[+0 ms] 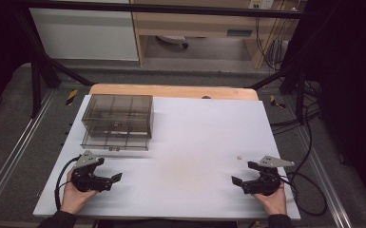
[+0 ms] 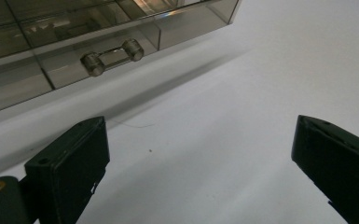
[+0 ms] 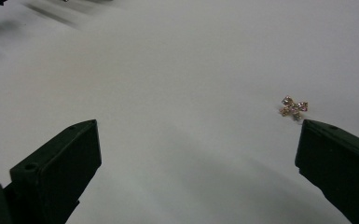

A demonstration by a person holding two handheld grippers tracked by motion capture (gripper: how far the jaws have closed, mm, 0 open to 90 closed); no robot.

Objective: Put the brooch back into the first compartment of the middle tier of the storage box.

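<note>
A smoky clear plastic drawer box point(image 1: 118, 121) stands at the back left of the white table; its lower drawer front with a clear handle point(image 2: 113, 56) fills the top of the left gripper view. My left gripper point(image 1: 115, 173) rests open at the front left, a short way in front of the box. A tiny sparkling bow-shaped jewel point(image 3: 294, 107) lies on the table just past the right jaw of my right gripper point(image 3: 198, 154), seen from above as a pale speck point(image 1: 239, 156). My right gripper point(image 1: 241, 174) stands open at the front right, holding nothing.
The white board point(image 1: 195, 137) lies on a wooden tabletop point(image 1: 171, 90) inside a black frame. Cables point(image 1: 309, 156) trail off the right edge. Bare white surface stretches between the two grippers.
</note>
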